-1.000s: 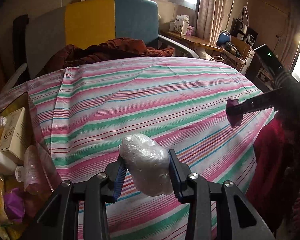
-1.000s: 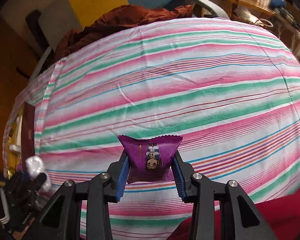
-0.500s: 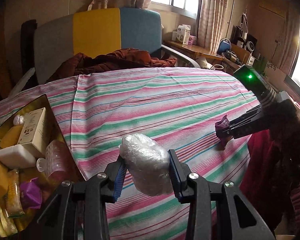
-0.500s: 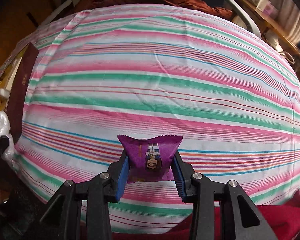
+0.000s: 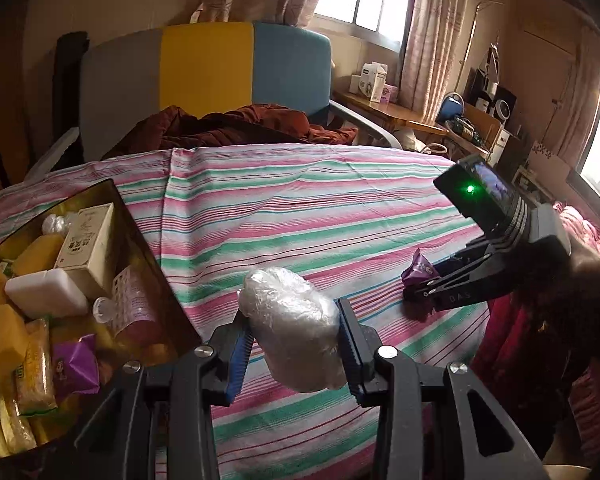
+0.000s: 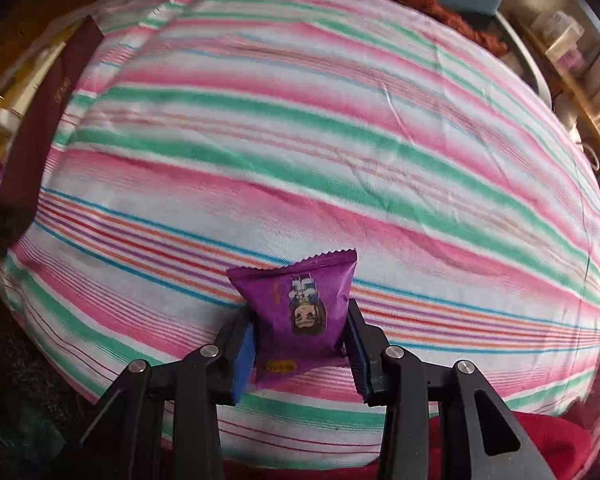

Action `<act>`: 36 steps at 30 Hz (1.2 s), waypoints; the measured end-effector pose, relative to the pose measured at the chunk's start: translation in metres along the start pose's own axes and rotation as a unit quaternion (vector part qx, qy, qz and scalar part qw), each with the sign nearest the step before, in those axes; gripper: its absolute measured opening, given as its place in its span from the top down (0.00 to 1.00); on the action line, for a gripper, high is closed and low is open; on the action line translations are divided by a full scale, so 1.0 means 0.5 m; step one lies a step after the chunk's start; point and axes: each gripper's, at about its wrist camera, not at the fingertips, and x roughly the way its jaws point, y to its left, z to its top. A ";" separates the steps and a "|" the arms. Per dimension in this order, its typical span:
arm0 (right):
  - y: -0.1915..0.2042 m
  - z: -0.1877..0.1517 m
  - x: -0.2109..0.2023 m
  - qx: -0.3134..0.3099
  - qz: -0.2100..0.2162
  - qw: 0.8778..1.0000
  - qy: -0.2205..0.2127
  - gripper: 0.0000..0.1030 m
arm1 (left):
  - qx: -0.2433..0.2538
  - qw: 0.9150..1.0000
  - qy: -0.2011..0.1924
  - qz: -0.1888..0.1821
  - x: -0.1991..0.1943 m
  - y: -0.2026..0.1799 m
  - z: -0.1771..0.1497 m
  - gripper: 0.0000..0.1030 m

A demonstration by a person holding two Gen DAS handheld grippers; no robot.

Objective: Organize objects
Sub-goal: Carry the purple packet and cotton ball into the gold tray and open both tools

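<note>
My left gripper point(image 5: 294, 346) is shut on a crumpled clear plastic bag point(image 5: 294, 328) and holds it above the striped cloth near the front edge. A dark box point(image 5: 152, 264) full of snacks, bottles and cartons sits just left of it. My right gripper point(image 6: 300, 344) is shut on a purple snack packet point(image 6: 300, 312), held low over the cloth; the packet's lower end rests on or just above the fabric. In the left wrist view the right gripper point(image 5: 416, 284) and the packet point(image 5: 420, 270) are at the table's right side.
The pink, green and white striped cloth point(image 5: 300, 208) covers a round table. A grey, yellow and blue chair point(image 5: 204, 68) with brown clothing point(image 5: 236, 124) stands behind it. A cluttered wooden shelf point(image 5: 400, 112) is at the back right. The box's dark wall point(image 6: 36, 132) is at far left.
My right gripper has lowered the purple packet toward the cloth and the packet has tilted in the jaws. My left gripper has drawn back, bringing more of the box into view.
</note>
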 end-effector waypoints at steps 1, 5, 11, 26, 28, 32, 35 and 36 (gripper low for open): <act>0.002 -0.001 0.003 0.004 -0.001 1.000 0.000 0.62 | -0.005 1.000 -0.002 0.001 -0.006 0.008 -0.001 0.62; -0.008 -0.002 -0.006 0.038 0.015 0.999 -0.021 0.62 | -0.021 1.000 -0.009 0.008 -0.028 0.035 -0.006 0.62; 0.006 -0.015 -0.012 0.056 0.028 0.997 -0.038 0.62 | -0.037 0.999 -0.019 0.008 -0.056 0.058 -0.005 0.62; 0.120 -0.040 -0.050 0.059 0.056 0.986 -0.144 0.62 | -0.157 0.972 -0.078 0.159 -0.227 0.323 -0.016 0.61; 0.149 -0.031 -0.064 0.047 0.071 0.983 -0.160 0.62 | -0.182 0.965 -0.077 0.172 -0.243 0.361 -0.033 0.62; 0.240 -0.003 -0.105 0.009 0.105 0.977 -0.186 0.62 | -0.212 0.957 -0.069 0.187 -0.252 0.402 -0.064 0.62; 0.320 0.025 -0.122 -0.027 0.130 0.971 -0.200 0.62 | -0.233 0.955 -0.063 0.171 -0.245 0.419 -0.077 0.62; 0.343 0.032 -0.129 -0.040 0.138 0.969 -0.203 0.62 | -0.234 0.955 -0.062 0.169 -0.241 0.420 -0.078 0.62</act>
